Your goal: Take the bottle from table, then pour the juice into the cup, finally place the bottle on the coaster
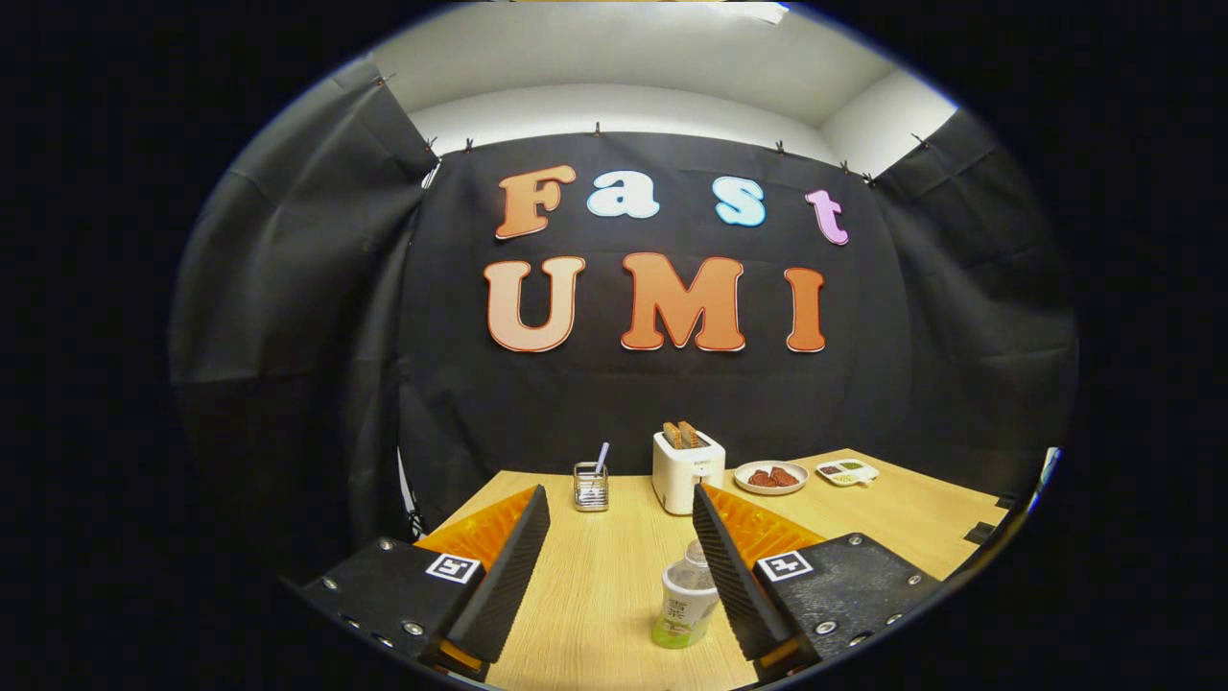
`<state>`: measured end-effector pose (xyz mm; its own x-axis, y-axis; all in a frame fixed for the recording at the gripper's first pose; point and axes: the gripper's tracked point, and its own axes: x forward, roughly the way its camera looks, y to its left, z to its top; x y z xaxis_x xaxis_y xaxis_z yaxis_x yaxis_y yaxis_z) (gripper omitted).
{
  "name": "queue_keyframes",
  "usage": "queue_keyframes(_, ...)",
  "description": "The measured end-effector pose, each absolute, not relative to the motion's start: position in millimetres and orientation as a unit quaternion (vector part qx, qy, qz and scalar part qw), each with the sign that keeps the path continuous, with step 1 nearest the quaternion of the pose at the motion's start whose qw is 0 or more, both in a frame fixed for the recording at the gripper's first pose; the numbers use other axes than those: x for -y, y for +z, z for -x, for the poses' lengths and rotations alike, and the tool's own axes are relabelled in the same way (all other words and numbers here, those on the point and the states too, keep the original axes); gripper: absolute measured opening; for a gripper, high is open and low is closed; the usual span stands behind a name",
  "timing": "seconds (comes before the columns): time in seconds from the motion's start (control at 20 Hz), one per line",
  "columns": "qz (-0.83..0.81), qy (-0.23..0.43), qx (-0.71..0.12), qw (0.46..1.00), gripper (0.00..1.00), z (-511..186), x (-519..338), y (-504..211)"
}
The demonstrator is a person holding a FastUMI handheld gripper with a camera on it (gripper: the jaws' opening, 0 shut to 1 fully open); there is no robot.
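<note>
1. Between the spread fingers of the gripper (621, 523), close to the right one: bottle (686, 595), upright on the table (595, 576), not pinched.
2. Beyond the fingertips: wire holder (591, 486), toaster (687, 468).
3. Farther right: plate (770, 477), small tray (846, 471).

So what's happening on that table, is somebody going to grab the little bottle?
Probably, yes. A person is holding a gripper over the wooden table, and its jaws are wide open with nothing in them. The small clear bottle stands upright between the jaws, close beside one of them, with a bit of green juice at the bottom. Farther back are a toaster with toast, a glass cup with a straw, and a plate of food.
</note>
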<state>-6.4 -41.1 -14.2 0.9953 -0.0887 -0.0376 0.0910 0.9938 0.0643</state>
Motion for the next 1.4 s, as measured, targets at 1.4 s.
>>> queue_keyframes(1.4,-0.048,-0.052,-0.099,0.993,0.9,-35,94,-208)
